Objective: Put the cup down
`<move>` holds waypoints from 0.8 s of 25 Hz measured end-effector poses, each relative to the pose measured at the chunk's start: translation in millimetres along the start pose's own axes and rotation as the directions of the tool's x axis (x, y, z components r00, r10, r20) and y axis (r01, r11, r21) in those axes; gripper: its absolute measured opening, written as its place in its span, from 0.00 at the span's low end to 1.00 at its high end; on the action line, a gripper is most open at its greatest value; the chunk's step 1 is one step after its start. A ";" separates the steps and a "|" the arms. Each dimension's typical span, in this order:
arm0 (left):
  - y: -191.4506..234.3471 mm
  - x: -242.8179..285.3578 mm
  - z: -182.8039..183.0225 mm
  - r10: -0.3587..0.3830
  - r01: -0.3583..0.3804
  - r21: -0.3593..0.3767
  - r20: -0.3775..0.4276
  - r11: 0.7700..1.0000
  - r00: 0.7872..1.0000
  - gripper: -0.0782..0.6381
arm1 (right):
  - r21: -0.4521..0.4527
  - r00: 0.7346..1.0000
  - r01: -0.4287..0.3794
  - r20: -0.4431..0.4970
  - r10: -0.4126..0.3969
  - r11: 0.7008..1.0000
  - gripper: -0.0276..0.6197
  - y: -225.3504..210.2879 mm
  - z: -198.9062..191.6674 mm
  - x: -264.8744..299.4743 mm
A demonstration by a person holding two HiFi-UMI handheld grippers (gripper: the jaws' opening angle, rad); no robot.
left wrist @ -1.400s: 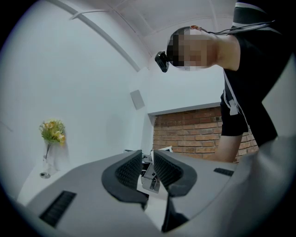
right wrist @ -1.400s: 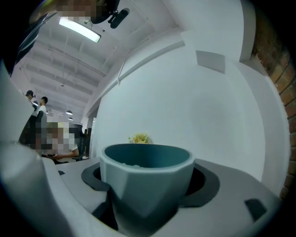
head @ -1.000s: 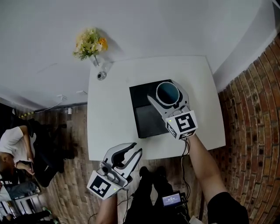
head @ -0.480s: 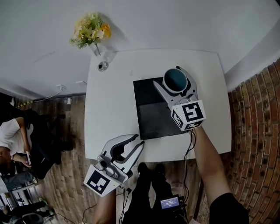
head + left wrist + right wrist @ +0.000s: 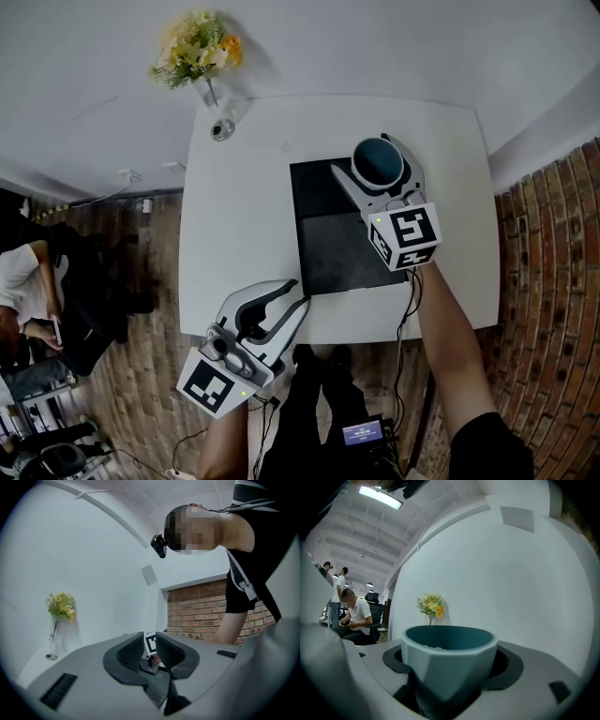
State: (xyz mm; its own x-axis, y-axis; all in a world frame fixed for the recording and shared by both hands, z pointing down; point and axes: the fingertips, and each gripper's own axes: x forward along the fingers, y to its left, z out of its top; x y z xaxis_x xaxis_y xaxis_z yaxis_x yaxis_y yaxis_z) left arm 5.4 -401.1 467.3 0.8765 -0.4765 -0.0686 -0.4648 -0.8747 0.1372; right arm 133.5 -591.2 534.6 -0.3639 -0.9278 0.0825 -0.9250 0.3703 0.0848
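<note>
Head view from above. The right gripper point(image 5: 364, 156) is closed on the teal cup point(image 5: 378, 162), its jaws spread wide against opposite sides of the wall; the cup stands upright, mouth up, above the far right corner of the black mat point(image 5: 328, 253). Whether its base touches the mat cannot be told. The left gripper point(image 5: 298, 292) hangs at the near edge of the white surface point(image 5: 239, 216), jaws narrowly apart with nothing between them. Yellow flowers point(image 5: 202, 52) stand at the far left corner.
</note>
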 end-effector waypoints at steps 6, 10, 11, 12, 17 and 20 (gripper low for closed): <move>2.6 -4.8 5.2 0.007 -0.007 0.005 0.009 1.000 1.000 0.22 | 0.020 1.000 0.010 -0.011 -0.009 1.000 0.67 -2.1 -2.8 -1.1; 2.7 -7.4 8.0 0.006 -0.006 0.008 0.012 1.000 1.000 0.22 | 0.005 0.999 0.023 -0.034 -0.023 1.000 0.67 -1.9 -6.6 -0.5; 3.0 -8.2 8.5 0.006 -0.006 0.008 0.013 1.000 1.000 0.22 | 0.002 0.999 0.027 -0.043 -0.027 1.000 0.67 -1.8 -8.0 0.0; 3.1 -9.0 9.0 0.006 -0.006 0.008 0.014 1.000 1.000 0.22 | -0.004 0.998 0.031 -0.048 -0.031 1.000 0.67 -1.8 -8.9 0.4; 3.6 -12.7 11.7 0.006 -0.006 0.007 0.023 1.000 1.000 0.22 | -0.022 0.998 0.042 -0.046 -0.043 0.999 0.70 -1.8 -8.7 -0.1; 4.3 -14.4 13.3 0.005 -0.005 0.008 0.025 1.000 1.000 0.22 | -0.011 0.998 0.036 -0.058 -0.036 0.999 0.74 -0.6 -10.8 -0.7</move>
State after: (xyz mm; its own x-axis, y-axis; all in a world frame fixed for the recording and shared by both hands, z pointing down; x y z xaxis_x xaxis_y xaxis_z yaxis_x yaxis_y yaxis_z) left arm -10.9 -399.2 455.8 0.8708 -0.4828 -0.0923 -0.4703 -0.8730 0.1295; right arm 135.4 -590.2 545.2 -0.3233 -0.9364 0.1366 -0.9361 0.3376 0.0991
